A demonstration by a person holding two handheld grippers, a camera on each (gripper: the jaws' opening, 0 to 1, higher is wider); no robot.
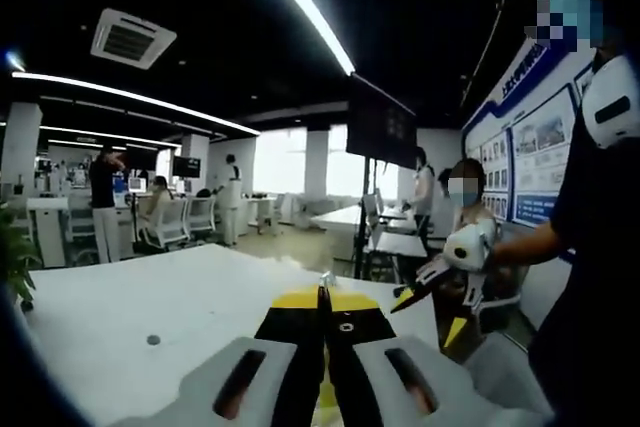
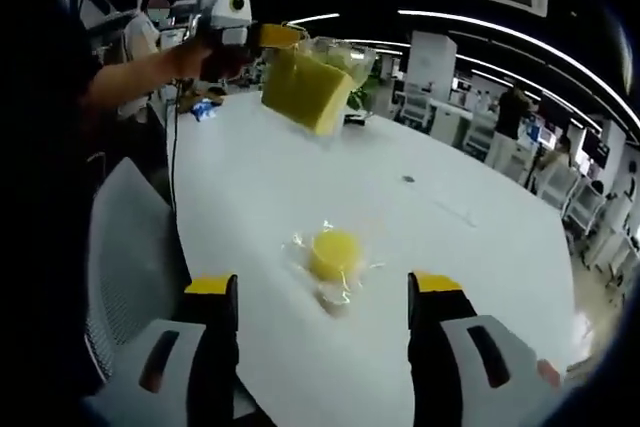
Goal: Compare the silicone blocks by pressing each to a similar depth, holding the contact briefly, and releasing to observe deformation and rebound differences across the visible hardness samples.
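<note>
Jaws first: in the right gripper view my right gripper (image 2: 322,297) stands wide apart, yellow-tipped, holding nothing. Just beyond it a small round yellow silicone block (image 2: 334,252) in clear wrapping lies on the white table (image 2: 470,237), between the two jaw lines but untouched. Farther along I see my left gripper (image 2: 268,39) raised above the table's far end, closed on a larger yellow silicone block in a plastic bag (image 2: 308,87), which hangs tilted, clear of the surface. A grey chair (image 2: 125,257) sits at the table's near edge.

In the left gripper view the jaws meet tight with yellow showing at the tips. Past them lies the table (image 1: 120,307), and to the right the right gripper (image 1: 440,277), jaws spread. Behind stand office desks and people (image 1: 103,202).
</note>
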